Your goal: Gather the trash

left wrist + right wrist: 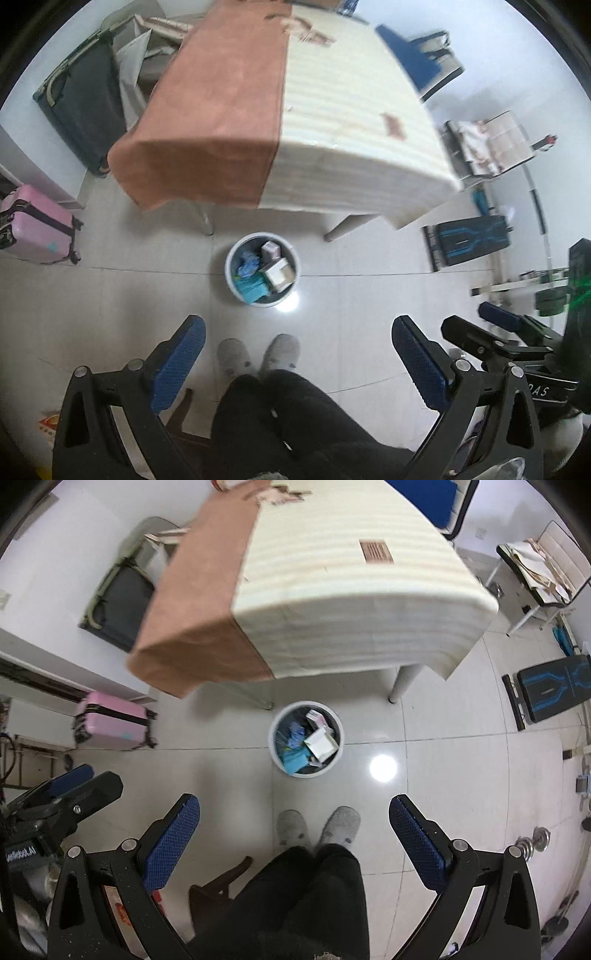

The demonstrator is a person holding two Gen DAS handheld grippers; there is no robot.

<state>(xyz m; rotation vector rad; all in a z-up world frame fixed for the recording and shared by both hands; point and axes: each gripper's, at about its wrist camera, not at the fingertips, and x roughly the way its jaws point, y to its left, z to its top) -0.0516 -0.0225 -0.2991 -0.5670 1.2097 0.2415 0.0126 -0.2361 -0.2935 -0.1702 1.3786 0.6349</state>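
Left wrist view: trash bin [261, 268] on the floor at twelve o'clock from my left gripper [297, 363], well apart. Right gripper [294, 843] sees it likewise. Both spread wide, empty; neither clearly nearer.

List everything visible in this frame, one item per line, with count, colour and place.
Trash bin: 1, white, on the floor in front of the table; holds boxes and blue and teal scraps.
Table: 1, cream striped cloth with a brown cloth over its left part.
Suitcase: 1, pink, by the left wall.
Suitcase: 1, dark, left of the table.
Chair: 1, blue seat, at the table's far right.
Chair: 1, white, right, piled with papers.
Bench: 1, black and blue, right.
Slippers: 2, grey, on the person's feet.
Left gripper: open, empty.
Right gripper: open, empty.
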